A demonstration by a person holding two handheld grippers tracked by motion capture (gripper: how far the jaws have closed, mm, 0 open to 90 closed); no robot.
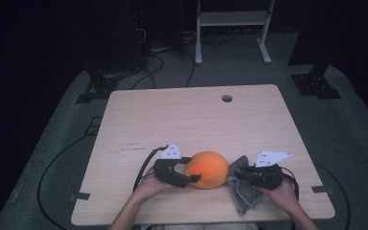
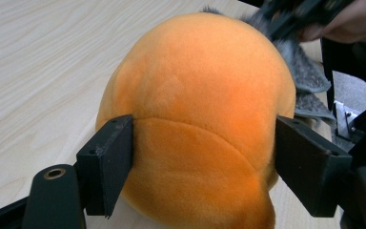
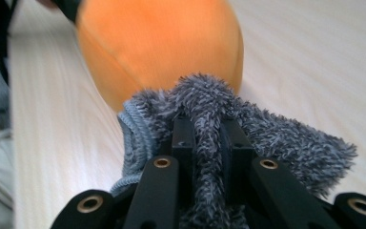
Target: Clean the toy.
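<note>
An orange plush ball (image 1: 206, 169) lies on the wooden table (image 1: 182, 120) near its front edge. My left gripper (image 1: 193, 169) comes at it from the left, and in the left gripper view its jaws (image 2: 205, 162) sit on either side of the ball (image 2: 195, 95) with both pads touching the plush. A grey fuzzy cloth (image 1: 247, 194) hangs against the ball's right side. My right gripper (image 1: 232, 176) is shut on a fold of it. In the right gripper view the cloth (image 3: 276, 138) bunches over the closed jaws (image 3: 208, 133), with the ball (image 3: 157, 43) just beyond.
A round cable hole (image 1: 227, 98) sits in the table's far side. The bare tabletop stretches behind the ball. A white metal stand (image 1: 232, 28) and loose cables (image 1: 148, 67) are on the floor beyond the table. The table's front edge is close under both hands.
</note>
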